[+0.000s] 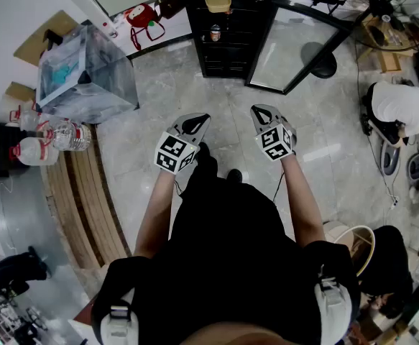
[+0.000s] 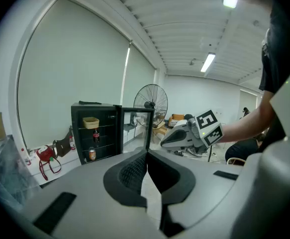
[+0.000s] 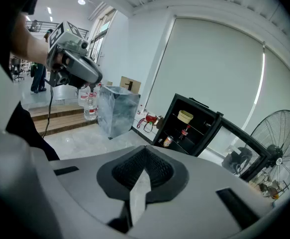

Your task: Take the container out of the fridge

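1. Looking down from the head view: an open black mini fridge (image 1: 227, 67) stands ahead, with the yellow container (image 1: 218, 3) on its top shelf and a can (image 1: 215, 32) lower down. Both arms reach forward, side by side.
2. Left gripper view: the left gripper (image 2: 145, 153) is pinched closed and empty. A cola bottle (image 2: 96, 135) sits on the shelf under the container.
3. Right gripper view: the right gripper (image 3: 145, 149) is closed too, holds nothing, and is well short of the fridge.

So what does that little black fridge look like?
The fridge is a small black box standing upright on the pale floor. Its black-framed glass door is swung wide open. Inside are shelves: a yellowish container on the top one, a dark bottle below it, and a can lower down.
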Available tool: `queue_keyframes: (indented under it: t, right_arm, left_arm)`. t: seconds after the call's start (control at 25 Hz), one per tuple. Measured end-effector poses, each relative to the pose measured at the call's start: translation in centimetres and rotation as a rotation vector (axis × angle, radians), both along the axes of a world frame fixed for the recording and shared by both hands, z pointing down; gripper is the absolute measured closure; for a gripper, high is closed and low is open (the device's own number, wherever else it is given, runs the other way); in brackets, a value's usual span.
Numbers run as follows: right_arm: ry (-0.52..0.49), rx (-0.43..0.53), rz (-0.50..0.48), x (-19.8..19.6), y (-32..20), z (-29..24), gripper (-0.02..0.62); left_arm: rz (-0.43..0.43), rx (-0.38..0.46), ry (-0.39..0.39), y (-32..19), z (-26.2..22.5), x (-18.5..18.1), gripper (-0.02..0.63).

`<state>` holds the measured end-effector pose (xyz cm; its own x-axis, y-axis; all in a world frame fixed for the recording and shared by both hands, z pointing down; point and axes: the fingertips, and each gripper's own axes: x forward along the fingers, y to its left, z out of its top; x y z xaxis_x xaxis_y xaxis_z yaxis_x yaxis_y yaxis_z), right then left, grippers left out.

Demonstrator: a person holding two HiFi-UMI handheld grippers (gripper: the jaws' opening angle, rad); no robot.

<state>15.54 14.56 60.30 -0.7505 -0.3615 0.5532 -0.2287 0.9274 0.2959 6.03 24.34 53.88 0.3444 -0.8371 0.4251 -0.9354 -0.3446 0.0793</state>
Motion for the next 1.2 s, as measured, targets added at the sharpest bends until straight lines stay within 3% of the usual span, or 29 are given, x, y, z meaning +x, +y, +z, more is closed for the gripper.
queue_keyframes:
  t: [0.28, 0.6, 0.8, 1.2]
  right_arm:
    - [-0.019, 0.001, -0.003, 4.2, 1.8, -0.3, 0.597]
    - [-0.025, -0.005, -0.003, 3.9, 1.8, 0.0, 0.597]
    - [-0.032, -0.026, 0.021, 1.6, 0.2, 0.3, 0.597]
    - [-0.020, -0.007, 0.104, -6.1, -5.6, -0.5, 0.597]
  left_arm:
    - [-0.004, 0.018, -0.026, 1.9, -1.0, 4.3, 0.588]
    - [0.008, 0.024, -0.028, 0.9, -0.9, 3.7, 0.588]
    - [0.039, 0.023, -0.030, -1.0, -0.7, 1.4, 0.588]
    - [0.109, 0.029, -0.012, -7.6, -0.9, -7.4, 0.588]
